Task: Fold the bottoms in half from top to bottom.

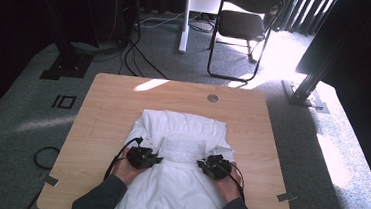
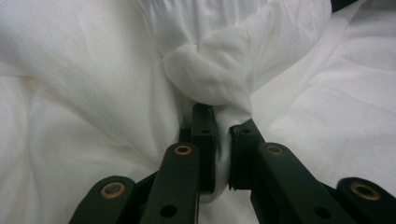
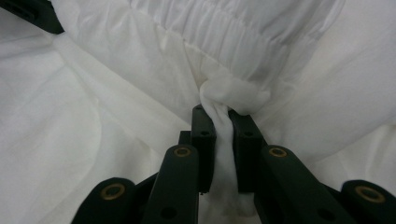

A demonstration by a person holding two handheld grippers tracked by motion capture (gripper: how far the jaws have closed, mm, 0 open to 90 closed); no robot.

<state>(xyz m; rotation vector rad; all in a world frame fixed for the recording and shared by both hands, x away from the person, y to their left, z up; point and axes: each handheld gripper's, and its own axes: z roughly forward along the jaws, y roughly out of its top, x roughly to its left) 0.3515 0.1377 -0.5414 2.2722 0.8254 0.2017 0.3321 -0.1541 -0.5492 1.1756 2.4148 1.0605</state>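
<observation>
A white garment [image 1: 181,129] with a gathered elastic band [image 1: 184,145] lies spread on the wooden table [image 1: 108,108], its lower part hanging over the near edge. My left gripper [image 1: 156,159] sits at the band's left end, shut on a bunched fold of the white cloth [image 2: 210,79]. My right gripper [image 1: 202,164] sits at the band's right end and pinches a twisted wad of the same cloth [image 3: 229,93] between its jaws. In the right gripper view the ruched band [image 3: 233,28] runs across just beyond the jaws. Both hands rest low on the fabric.
A round cable hole [image 1: 212,98] sits near the table's far edge. A black folding chair [image 1: 242,23] and a white stand leg [image 1: 184,29] are on the carpet beyond. Cables [image 1: 137,55] trail on the floor at the left. Bare wood lies left and right of the garment.
</observation>
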